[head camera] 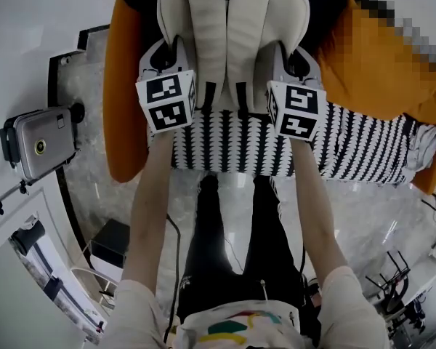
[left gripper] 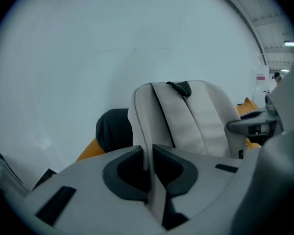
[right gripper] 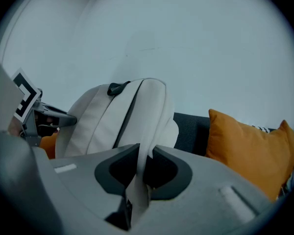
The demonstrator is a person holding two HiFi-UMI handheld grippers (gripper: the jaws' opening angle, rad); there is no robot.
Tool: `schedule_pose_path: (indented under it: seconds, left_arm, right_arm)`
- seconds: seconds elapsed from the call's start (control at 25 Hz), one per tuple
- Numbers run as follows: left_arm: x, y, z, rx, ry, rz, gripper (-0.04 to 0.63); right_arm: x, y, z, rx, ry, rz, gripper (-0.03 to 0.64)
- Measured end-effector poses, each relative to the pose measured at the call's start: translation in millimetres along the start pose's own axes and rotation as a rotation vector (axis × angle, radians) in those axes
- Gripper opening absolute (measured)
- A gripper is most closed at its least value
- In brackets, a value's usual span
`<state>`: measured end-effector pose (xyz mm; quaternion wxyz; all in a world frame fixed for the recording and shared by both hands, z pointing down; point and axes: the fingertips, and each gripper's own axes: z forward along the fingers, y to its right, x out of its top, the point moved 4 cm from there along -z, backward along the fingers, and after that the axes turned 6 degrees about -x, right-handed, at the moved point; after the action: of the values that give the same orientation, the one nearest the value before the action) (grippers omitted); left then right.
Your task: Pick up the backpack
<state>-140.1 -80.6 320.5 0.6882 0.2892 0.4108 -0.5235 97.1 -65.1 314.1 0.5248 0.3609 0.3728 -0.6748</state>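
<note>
A cream-white backpack [head camera: 231, 31] with dark trim hangs upright over the sofa, straps toward me. My left gripper [head camera: 167, 64] is shut on the backpack's left edge [left gripper: 146, 146], the fabric pinched between its dark pads [left gripper: 125, 173]. My right gripper [head camera: 294, 67] is shut on the backpack's right edge [right gripper: 146, 155], a fold of fabric running down through its jaws. In the left gripper view the backpack [left gripper: 186, 116] fills the middle, with its black top loop [left gripper: 180, 87] at the top. In the right gripper view the backpack [right gripper: 117, 116] rises to the left.
An orange sofa [head camera: 123, 86] with a black-and-white patterned throw [head camera: 349, 144] lies below the backpack. An orange cushion [right gripper: 245, 146] sits to the right, a dark cushion [left gripper: 112, 129] to the left. A camera on a stand [head camera: 40, 144] is at the left. My legs stand on the marble floor [head camera: 378, 209].
</note>
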Motion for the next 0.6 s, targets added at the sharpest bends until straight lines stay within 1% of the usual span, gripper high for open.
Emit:
schedule_pose_path:
  seconds: [0.12,0.28,0.44,0.6]
  left_arm:
    - [16.8,7.5,-16.3,0.007,0.047,0.036,0.044]
    - [38.0,8.9,-27.6,0.026,0.086,0.016,0.043]
    - [62.6,2.3,-48.8,0.027,0.142,-0.016,0.043]
    - [96.9,9.0,-76.0,0.021,0.201,-0.015,0.043]
  right_arm:
    - [13.9,4.8,-12.9,-0.003,0.026,-0.008,0.054]
    - [39.8,6.9,-20.8,-0.006,0.059,-0.028,0.051]
    - [73.7,1.5,-37.2,-0.024,0.122,-0.049,0.046]
    - [106.2,9.7,-62.5,-0.038,0.165,-0.041,0.046]
